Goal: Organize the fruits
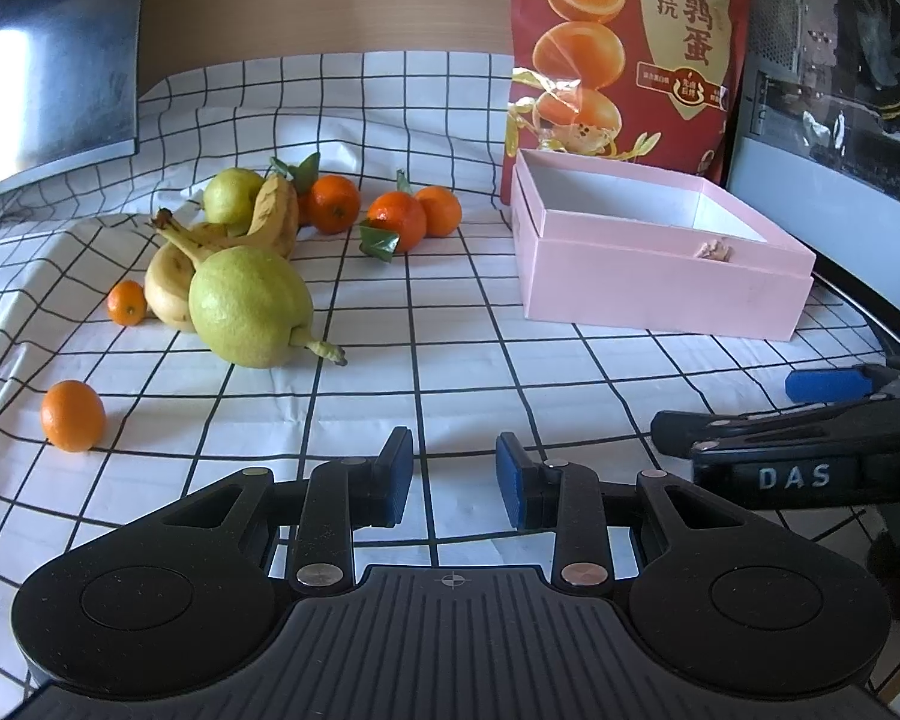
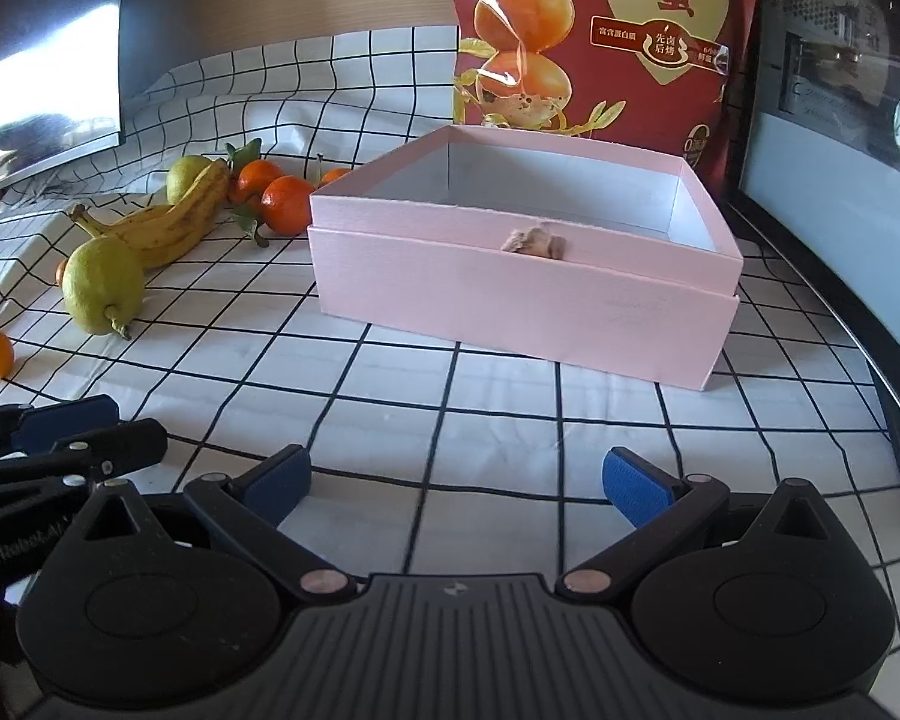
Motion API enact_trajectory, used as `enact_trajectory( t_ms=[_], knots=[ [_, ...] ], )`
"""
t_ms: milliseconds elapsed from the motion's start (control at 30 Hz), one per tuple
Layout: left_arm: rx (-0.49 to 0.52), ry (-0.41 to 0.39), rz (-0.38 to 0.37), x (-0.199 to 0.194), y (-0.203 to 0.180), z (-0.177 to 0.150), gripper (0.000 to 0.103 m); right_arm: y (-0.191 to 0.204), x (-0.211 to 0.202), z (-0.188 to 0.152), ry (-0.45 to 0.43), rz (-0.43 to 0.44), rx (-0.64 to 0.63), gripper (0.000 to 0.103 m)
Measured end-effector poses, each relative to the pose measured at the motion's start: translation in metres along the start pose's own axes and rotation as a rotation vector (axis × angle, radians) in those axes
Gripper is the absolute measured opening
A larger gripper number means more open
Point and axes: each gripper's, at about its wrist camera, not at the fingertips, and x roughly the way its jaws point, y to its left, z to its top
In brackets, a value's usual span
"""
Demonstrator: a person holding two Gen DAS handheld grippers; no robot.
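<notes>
Fruit lies in a loose group on the checked cloth at the left: a large green pear (image 1: 249, 306), a second pear (image 1: 231, 195), bananas (image 1: 210, 252), leafy tangerines (image 1: 333, 203) (image 1: 399, 219), and two small kumquats (image 1: 127, 302) (image 1: 72, 415). An open pink box (image 1: 660, 282) (image 2: 510, 312) stands at the right, with nothing inside. My left gripper (image 1: 455, 474) hovers over bare cloth in front of the fruit, its jaws a little apart and holding nothing. In front of the box, my right gripper (image 2: 459, 483) is wide open with nothing between its fingers.
A tall red snack bag (image 1: 624, 48) stands behind the box. A dark monitor (image 1: 48, 60) overhangs the back left. A computer case (image 1: 840, 60) walls off the right side. The cloth (image 2: 510, 420) rumples upward at the back.
</notes>
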Motion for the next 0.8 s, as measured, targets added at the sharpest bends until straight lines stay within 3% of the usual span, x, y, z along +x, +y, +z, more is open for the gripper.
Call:
enact_trajectory(
  t_ms=[300,467,600,700,800],
  knots=[
    [0.018,0.002,0.007,0.002,-0.002,0.0,0.035,0.0,0.0,0.001,0.007,-0.008,-0.001,0.103],
    [0.018,0.007,0.002,0.003,0.0,0.0,0.035,0.004,-0.003,0.012,0.131,0.012,-0.01,0.103],
    [0.027,0.023,-0.005,0.002,0.002,0.002,0.035,0.008,-0.011,0.006,0.148,-0.024,0.018,0.103],
    [0.031,0.06,-0.047,0.001,0.009,0.007,0.033,0.008,-0.013,0.005,0.15,-0.022,0.013,0.103],
    [-0.064,0.133,-0.11,-0.006,0.028,0.013,0.03,0.006,-0.014,0.008,0.161,0.002,-0.008,0.103]
  ],
)
